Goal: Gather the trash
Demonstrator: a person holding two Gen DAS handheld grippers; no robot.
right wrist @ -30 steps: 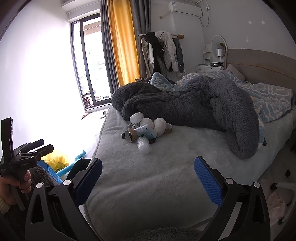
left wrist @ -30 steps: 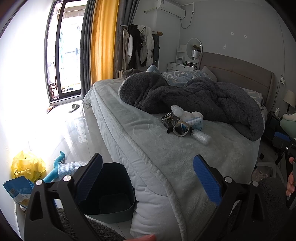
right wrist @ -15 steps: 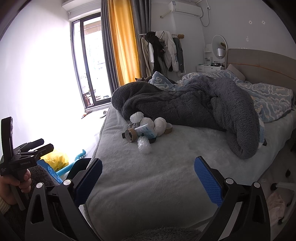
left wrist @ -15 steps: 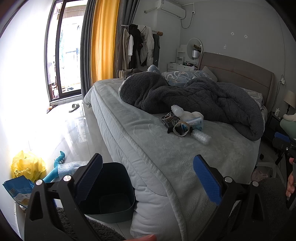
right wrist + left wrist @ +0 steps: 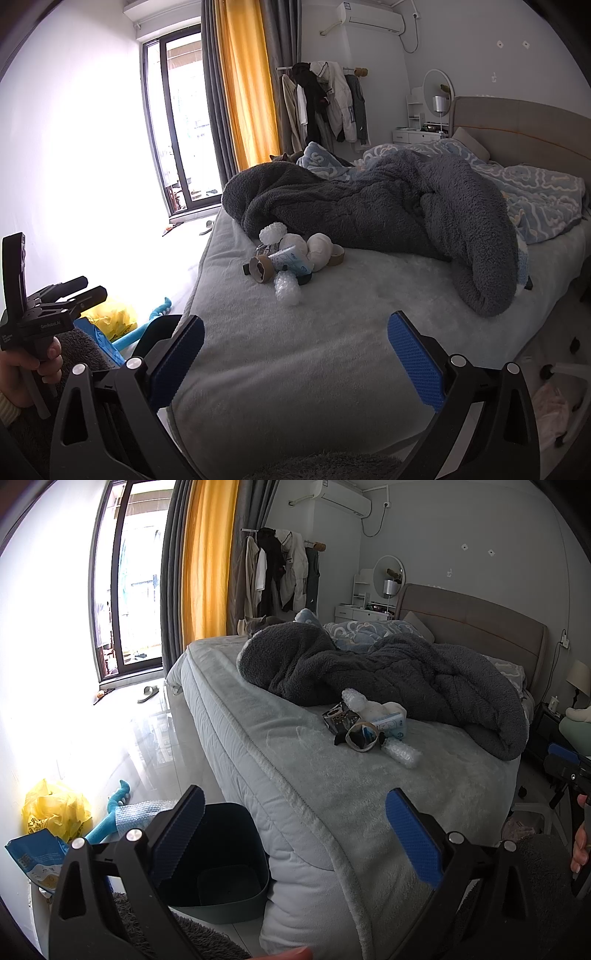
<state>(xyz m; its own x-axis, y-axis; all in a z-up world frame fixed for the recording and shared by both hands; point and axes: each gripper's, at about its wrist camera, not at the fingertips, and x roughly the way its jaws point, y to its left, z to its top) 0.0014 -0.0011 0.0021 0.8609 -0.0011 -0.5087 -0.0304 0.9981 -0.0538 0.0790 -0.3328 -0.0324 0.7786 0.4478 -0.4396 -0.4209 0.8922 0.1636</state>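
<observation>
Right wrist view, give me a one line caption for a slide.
Open right gripper faces a trash pile on the bed beside a grey blanket.

A trash heap [image 5: 286, 260] lies on the bed [image 5: 332, 332] before the blanket [image 5: 388, 206]; a bin [image 5: 221, 864] stands on the floor beside the bed.

Bed [image 5: 332, 332]: trash pile [image 5: 288, 258] beside grey blanket [image 5: 388, 210].

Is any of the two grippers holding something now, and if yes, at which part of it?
Nothing is held. The left gripper and the right gripper both have their jaws wide open and empty, and the trash pile lies untouched on the bed.
</observation>
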